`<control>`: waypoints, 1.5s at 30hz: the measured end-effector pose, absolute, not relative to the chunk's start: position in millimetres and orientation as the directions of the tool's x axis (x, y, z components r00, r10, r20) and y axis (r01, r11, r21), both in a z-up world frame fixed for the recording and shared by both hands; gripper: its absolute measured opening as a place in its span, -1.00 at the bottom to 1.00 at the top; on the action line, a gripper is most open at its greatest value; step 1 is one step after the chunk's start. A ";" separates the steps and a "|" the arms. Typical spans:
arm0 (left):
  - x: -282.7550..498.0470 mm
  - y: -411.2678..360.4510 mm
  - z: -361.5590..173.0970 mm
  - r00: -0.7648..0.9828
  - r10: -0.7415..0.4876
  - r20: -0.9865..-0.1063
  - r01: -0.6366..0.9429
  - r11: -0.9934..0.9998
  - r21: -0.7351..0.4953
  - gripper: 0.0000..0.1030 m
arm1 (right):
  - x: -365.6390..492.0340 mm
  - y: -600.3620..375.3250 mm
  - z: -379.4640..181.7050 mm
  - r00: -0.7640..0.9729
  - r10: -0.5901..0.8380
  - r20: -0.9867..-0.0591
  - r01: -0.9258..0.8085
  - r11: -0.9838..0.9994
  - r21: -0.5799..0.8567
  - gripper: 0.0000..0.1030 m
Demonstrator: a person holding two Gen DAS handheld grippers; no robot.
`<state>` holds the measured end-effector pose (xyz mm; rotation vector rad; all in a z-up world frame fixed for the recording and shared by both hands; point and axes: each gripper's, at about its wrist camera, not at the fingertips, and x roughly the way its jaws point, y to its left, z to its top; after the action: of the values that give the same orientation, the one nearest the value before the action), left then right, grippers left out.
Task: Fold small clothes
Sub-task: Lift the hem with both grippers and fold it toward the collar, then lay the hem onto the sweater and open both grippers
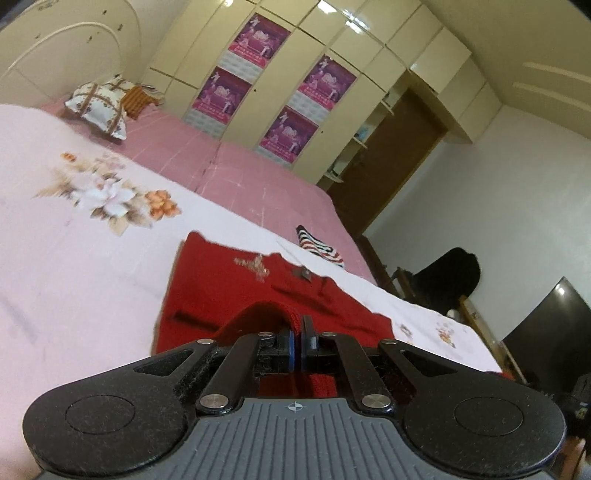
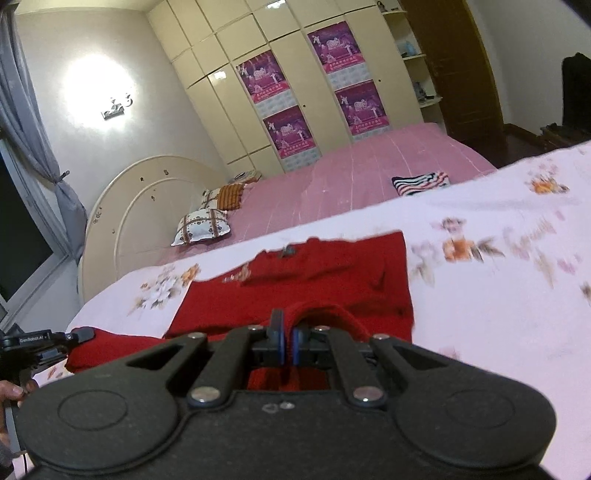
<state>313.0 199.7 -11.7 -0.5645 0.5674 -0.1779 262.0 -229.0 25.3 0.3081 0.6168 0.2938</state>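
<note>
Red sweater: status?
Left gripper and right gripper both shut on red sweater hem, lifted off bed. Fold path clear.

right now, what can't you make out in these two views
- Red sweater: near hem hidden behind the left gripper in the left view and the right gripper in the right view.
- Sweater's chest decoration: blurred, too small.
- Striped garment: type unclear, small.
- Posters: text unreadable.
</note>
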 end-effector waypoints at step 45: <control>541.3 172.8 -87.8 0.707 -0.175 -0.685 0.021 0.974 -0.226 0.33 | 492.1 -278.5 -84.6 0.668 0.440 -0.600 -0.152 0.870 0.468 -0.32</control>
<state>541.3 172.8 -87.8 -0.2080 0.7794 -0.1095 492.1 -278.5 -84.6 0.4004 0.7723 0.3442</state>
